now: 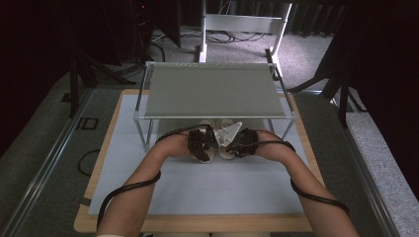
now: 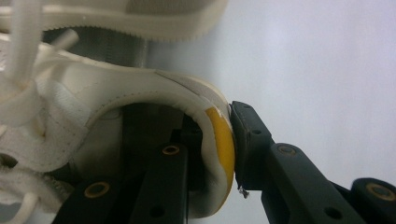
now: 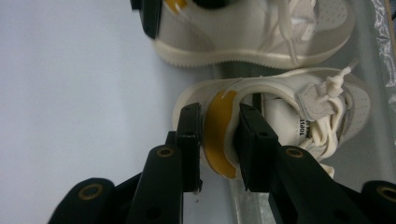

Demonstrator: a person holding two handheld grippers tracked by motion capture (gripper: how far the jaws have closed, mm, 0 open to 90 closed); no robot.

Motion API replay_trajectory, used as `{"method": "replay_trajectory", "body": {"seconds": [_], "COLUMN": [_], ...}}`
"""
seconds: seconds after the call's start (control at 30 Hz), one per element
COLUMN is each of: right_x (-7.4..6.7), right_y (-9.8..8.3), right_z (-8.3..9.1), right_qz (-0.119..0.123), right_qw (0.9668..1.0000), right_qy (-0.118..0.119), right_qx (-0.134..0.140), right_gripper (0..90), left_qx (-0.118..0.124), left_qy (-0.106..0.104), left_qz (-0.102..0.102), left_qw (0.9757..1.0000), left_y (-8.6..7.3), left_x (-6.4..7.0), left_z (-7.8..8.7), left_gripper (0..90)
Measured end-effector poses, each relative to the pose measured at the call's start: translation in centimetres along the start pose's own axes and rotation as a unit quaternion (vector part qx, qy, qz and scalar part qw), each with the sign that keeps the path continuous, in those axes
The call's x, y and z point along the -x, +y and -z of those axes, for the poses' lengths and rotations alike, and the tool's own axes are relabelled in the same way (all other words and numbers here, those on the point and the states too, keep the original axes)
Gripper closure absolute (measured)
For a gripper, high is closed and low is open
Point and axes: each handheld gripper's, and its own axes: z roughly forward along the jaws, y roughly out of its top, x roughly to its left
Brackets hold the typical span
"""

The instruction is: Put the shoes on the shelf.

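Observation:
Two white sneakers with yellow heel tabs lie side by side on the white mat, toes under the rack's front edge. My left gripper [image 1: 201, 146] is shut on the left sneaker [image 1: 204, 157] at its heel. In the left gripper view one jaw is inside the left sneaker [image 2: 140, 93] and the other presses the yellow tab [image 2: 223, 140] from outside, my left gripper [image 2: 219, 135] clamped. My right gripper [image 1: 239, 144] holds the right sneaker [image 1: 227, 154] the same way. In the right gripper view my right gripper [image 3: 218, 116] pinches the right sneaker [image 3: 289, 112] at its yellow tab [image 3: 217, 133].
A metal-framed rack [image 1: 213, 90] with a flat grey top stands over the far half of the mat [image 1: 207, 187], its thin legs [image 1: 144, 133] at the corners. The wooden table edge [image 1: 94, 173] borders the mat. Cables trail along both forearms. The other sneaker [image 3: 261, 32] lies close beside the right one.

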Motion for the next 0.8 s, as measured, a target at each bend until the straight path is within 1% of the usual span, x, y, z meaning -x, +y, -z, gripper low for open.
{"method": "replay_trajectory", "body": {"seconds": [0.03,0.07,0.1,0.13,0.17,0.2,0.23,0.27,0.3,0.33,0.37,0.4,0.43,0.47,0.5,0.53,0.57,0.63,0.67,0.7,0.73,0.77,0.8], "right_x": [0.0,0.1,0.2,0.2,0.0,-0.1,0.2,0.2,0.1,0.0,0.0,-0.1,-0.1,-0.2,-0.6,-0.5,-0.5,-0.6,-0.6,-0.7,-0.7,-0.8,-0.9], "right_y": [0.0,0.0,0.0,0.0,0.0,0.1,0.2,0.2,0.2,0.1,0.1,0.0,0.0,-0.2,-0.3,-0.4,-0.5,-0.8,-1.0,-1.1,-1.2,-1.4,-1.5], "right_z": [-0.2,-0.5,-0.8,-1.2,-1.3,-1.3,-1.6,-1.7,-1.8,-1.9,-2.0,-2.0,-2.0,-1.7,-1.4,-1.2,-1.0,-0.5,-0.3,0.0,0.2,0.4,0.5], "right_qz": [-0.001,0.003,0.001,0.006,0.0,-0.003,0.018,0.026,0.026,0.024,0.031,0.038,0.043,0.023,-0.01,-0.019,-0.031,-0.048,-0.052,-0.056,-0.061,-0.063,-0.069], "right_qw": [1.0,1.0,1.0,0.9999,0.9999,0.9999,0.9998,0.9995,0.9996,0.9996,0.9993,0.9988,0.9982,0.9987,0.999,0.9986,0.9982,0.9969,0.9964,0.9958,0.9954,0.995,0.9944], "right_qy": [0.004,0.005,0.004,0.006,0.009,0.007,0.004,0.008,0.006,0.003,0.004,-0.002,-0.005,-0.011,-0.022,-0.03,-0.031,-0.032,-0.032,-0.035,-0.036,-0.037,-0.04], "right_qx": [-0.002,-0.005,-0.007,-0.007,-0.007,-0.007,0.006,0.012,0.014,0.018,0.023,0.03,0.042,0.044,0.036,0.04,0.041,0.054,0.059,0.062,0.064,0.067,0.069], "right_gripper": [72.2,72.2,72.1,72.1,72.2,72.1,72.2,72.2,71.8,71.6,71.0,69.8,67.8,64.2,60.5,59.3,58.9,56.4,55.8,55.3,55.1,55.2,55.6], "left_qx": [0.001,0.009,0.014,0.023,0.025,0.027,0.031,0.033,0.034,0.034,0.031,0.043,0.053,0.064,0.067,0.067,0.068,0.063,0.068,0.067,0.07,0.073,0.073], "left_qy": [-0.006,-0.009,-0.011,-0.013,-0.015,-0.012,-0.009,-0.01,-0.01,-0.006,0.0,0.009,0.022,0.043,0.055,0.054,0.058,0.072,0.079,0.086,0.088,0.095,0.108], "left_qz": [-0.001,0.004,0.004,0.014,0.023,0.021,0.027,0.024,0.025,0.022,0.009,0.011,0.009,0.006,0.016,0.033,0.042,0.042,0.048,0.051,0.054,0.057,0.059], "left_qw": [1.0,0.9999,0.9998,0.9995,0.9993,0.9993,0.9991,0.9991,0.9991,0.9991,0.9995,0.999,0.9983,0.997,0.9961,0.9958,0.9951,0.9946,0.9934,0.9928,0.9922,0.9912,0.9898], "left_y": [0.0,0.1,0.1,0.1,0.2,0.3,0.5,0.4,0.4,0.3,0.3,0.2,0.2,0.1,0.1,0.2,0.2,0.3,0.3,0.3,0.3,0.3,0.2], "left_x": [-0.3,-0.4,-0.5,-0.7,-0.7,-0.8,-0.7,-0.7,-0.7,-0.7,-0.8,-0.6,-0.5,-0.3,-0.3,-0.3,-0.2,0.0,0.2,0.3,0.5,0.7,0.9], "left_z": [-0.1,-0.2,-0.3,-0.4,-0.5,-0.5,-0.6,-0.6,-0.7,-0.7,-0.6,-0.7,-0.6,-0.6,-0.5,-0.4,-0.4,-0.3,-0.3,-0.3,-0.2,-0.1,0.1], "left_gripper": [76.1,76.1,76.2,76.1,76.1,75.6,75.2,74.8,74.8,74.5,74.0,72.2,68.4,61.3,56.5,55.3,55.2,53.7,52.6,51.5,49.6,48.1,48.1]}}
